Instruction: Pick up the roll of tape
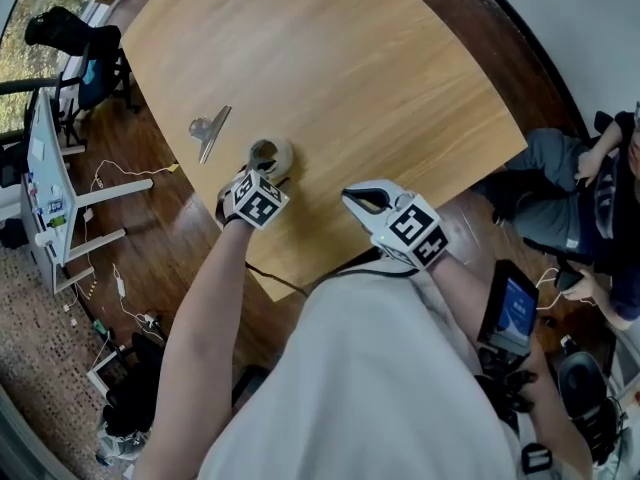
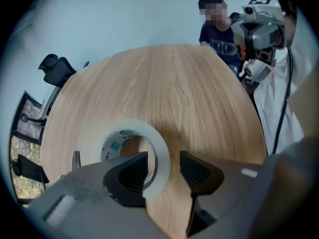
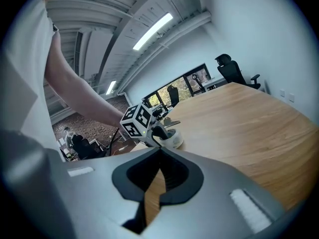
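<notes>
The roll of tape (image 1: 272, 154) lies flat on the wooden table (image 1: 350, 58), near its front left edge. My left gripper (image 1: 262, 170) points steeply down over it. In the left gripper view the whitish roll (image 2: 158, 148) has one side of its ring between the open jaws: the left pad (image 2: 130, 173) stands over the hole, the right pad (image 2: 195, 172) outside the ring. Neither pad presses on the tape. My right gripper (image 1: 352, 197) hovers at the table's front edge, right of the roll, with its jaws (image 3: 160, 151) shut and nothing in them.
A metal binder clip (image 1: 208, 129) lies on the table just left of the roll. A seated person (image 1: 590, 188) is at the right, beyond the table's edge. Office chairs (image 1: 85, 53) and a whiteboard stand (image 1: 45, 183) are on the floor at the left.
</notes>
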{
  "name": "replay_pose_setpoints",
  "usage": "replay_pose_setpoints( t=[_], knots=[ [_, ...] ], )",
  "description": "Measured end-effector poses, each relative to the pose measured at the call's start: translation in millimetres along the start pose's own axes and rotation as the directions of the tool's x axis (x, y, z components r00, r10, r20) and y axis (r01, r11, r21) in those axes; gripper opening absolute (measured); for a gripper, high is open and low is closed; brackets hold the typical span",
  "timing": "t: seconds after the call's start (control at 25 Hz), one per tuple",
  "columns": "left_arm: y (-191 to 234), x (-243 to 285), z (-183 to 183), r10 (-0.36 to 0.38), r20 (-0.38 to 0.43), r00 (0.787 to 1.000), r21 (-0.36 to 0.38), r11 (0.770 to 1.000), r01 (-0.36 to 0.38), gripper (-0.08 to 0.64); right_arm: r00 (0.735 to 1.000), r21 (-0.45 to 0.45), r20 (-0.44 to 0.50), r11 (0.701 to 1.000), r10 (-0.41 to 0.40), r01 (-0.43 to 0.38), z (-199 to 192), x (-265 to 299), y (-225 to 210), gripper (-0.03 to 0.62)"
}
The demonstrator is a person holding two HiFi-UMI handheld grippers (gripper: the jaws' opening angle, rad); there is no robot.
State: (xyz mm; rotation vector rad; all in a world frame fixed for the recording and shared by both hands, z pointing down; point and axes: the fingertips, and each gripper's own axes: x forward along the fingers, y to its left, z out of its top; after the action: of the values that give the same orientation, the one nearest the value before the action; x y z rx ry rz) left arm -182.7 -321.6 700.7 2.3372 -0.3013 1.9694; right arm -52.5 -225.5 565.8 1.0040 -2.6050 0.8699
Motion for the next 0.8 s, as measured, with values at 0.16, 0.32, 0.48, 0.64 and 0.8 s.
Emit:
replay_pose_setpoints(
  t=[0.16,0.32,0.48,0.64,0.8],
  knots=[
    [-0.7,8.1,0.5,-0.016,-0.067,0.998,0.070,0.997,0.020,0.212,1.000,0.012,0.013,1.000,-0.003,0.002,6.8,-4.3,-5.7,0.006],
    [-1.3,15.2,0.7,-0.003,-0.111,0.994,0.124,0.992,0.017,0.145,1.000,0.024,0.022,1.000,-0.005,0.004,9.3,-8.2,-12.1,0.006],
    [-2.7,16.8,-0.3,0.000,-0.141,0.990,0.143,0.990,0.021,0.123,1.000,0.036,0.021,0.999,-0.006,0.006,6.9,-13.8,-19.2,0.006],
    [-10.1,12.1,-1.8,-0.031,-0.128,0.991,0.119,0.992,0.046,0.117,1.000,0.042,0.019,0.999,-0.020,0.019,11.6,-16.2,-20.0,0.006],
    [-14.2,-3.7,9.4,-0.033,-0.049,0.998,0.035,0.999,0.035,0.114,0.999,0.013,0.039,1.000,0.013,-0.013,22.8,-9.8,-22.2,0.006]
  ],
)
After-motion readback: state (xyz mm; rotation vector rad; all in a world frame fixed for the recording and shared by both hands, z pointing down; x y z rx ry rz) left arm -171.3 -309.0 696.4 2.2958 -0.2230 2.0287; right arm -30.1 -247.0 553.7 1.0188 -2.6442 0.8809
